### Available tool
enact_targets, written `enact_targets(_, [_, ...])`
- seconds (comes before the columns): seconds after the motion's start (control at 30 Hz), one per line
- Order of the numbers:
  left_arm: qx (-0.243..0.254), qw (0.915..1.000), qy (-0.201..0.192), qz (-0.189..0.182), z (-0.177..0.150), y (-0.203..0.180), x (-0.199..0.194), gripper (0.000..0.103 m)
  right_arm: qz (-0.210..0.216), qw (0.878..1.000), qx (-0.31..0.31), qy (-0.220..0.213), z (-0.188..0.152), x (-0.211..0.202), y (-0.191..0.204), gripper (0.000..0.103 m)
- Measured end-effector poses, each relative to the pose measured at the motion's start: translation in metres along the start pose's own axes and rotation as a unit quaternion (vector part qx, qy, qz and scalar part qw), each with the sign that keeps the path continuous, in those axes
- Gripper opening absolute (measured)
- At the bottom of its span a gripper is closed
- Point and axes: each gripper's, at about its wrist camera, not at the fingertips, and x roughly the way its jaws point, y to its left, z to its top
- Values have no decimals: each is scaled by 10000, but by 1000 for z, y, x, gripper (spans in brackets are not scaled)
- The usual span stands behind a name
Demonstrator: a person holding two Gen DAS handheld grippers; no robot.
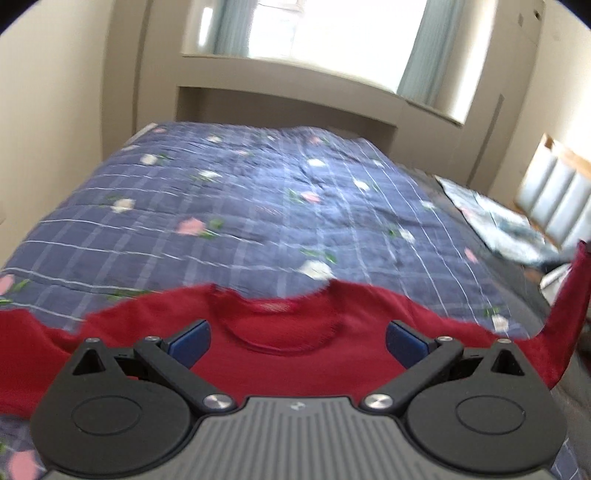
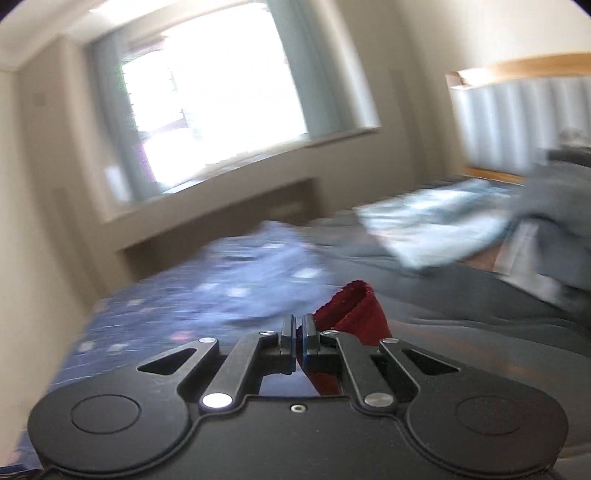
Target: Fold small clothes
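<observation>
Lying spread on the flowered quilt [image 1: 236,206], collar toward the window [image 1: 317,26], the red sweater [image 1: 288,354] shows no finished fold yet; most of the task looks left. Right tongs [image 2: 298,332], pressed together, pinch its cuff, raised beside the quilt. Left tongs [image 1: 298,341] stand spread above the sweater's chest, holding nothing.

Open quilt [image 1: 258,206] ahead, folded bedding [image 1: 495,221] right

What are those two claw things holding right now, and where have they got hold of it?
The right gripper is shut on the red sweater, pinching the end of one sleeve. The left gripper is open over the sweater's neckline, holding nothing.
</observation>
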Motion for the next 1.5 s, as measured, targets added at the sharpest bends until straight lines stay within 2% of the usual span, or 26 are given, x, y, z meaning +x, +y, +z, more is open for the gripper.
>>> enact_targets(0.17, [-438, 9984, -318, 182, 10, 61, -32, 103, 1084, 9939, -124, 187, -14, 25, 100, 2])
enact_targets(0.4, [-855, 9936, -578, 466, 10, 135, -61, 103, 2161, 9716, -366, 895, -82, 51, 212, 0])
enact_targets(0.57, [-1163, 9895, -606, 602, 0, 173, -60, 103, 2465, 9557, -739, 1428, -155, 53, 272, 0])
enact_targets(0.67, [-1256, 9888, -509, 627, -11, 185, -53, 103, 2474, 9460, -1048, 1815, -200, 53, 285, 0])
enact_targets(0.7, [-1264, 9890, -460, 618, -13, 187, -49, 103, 2450, 9443, -1164, 1865, -210, 52, 286, 0])
enact_targets(0.77, [-1231, 9900, -376, 571, -18, 186, -40, 103, 2406, 9428, -1231, 1952, -218, 50, 280, 8])
enact_targets(0.8, [-1200, 9909, -322, 523, -19, 184, -35, 103, 2378, 9427, -1231, 1991, -218, 48, 273, 16])
enact_targets(0.9, [-1057, 9939, -154, 276, -22, 169, -18, 103, 2247, 9441, -1355, 1998, -218, 44, 251, 27])
enact_targets(0.97, [-961, 9953, -41, 56, -23, 155, -6, 103, 2104, 9453, -1550, 1951, -212, 41, 231, 46])
enact_targets(1.03, [-833, 9963, 85, -215, -24, 136, 9, 103, 1996, 9479, -1651, 1854, -205, 34, 207, 71])
enact_targets(1.23, [-718, 9925, 508, -850, -29, 78, 68, 103, 1529, 9596, -1887, 1419, -189, -1, 134, 100])
enact_targets(1.37, [-526, 9917, 812, -849, -34, 43, 103, 101, 1148, 9660, -1980, 1200, -191, -19, 94, 102])
enact_targets(1.43, [-516, 9907, 1014, -746, -38, 30, 115, 94, 1031, 9675, -2001, 1153, -195, -25, 79, 102])
enact_targets(1.5, [-547, 9893, 1184, -648, -42, 22, 123, 81, 957, 9695, -1927, 1178, -198, -28, 65, 102])
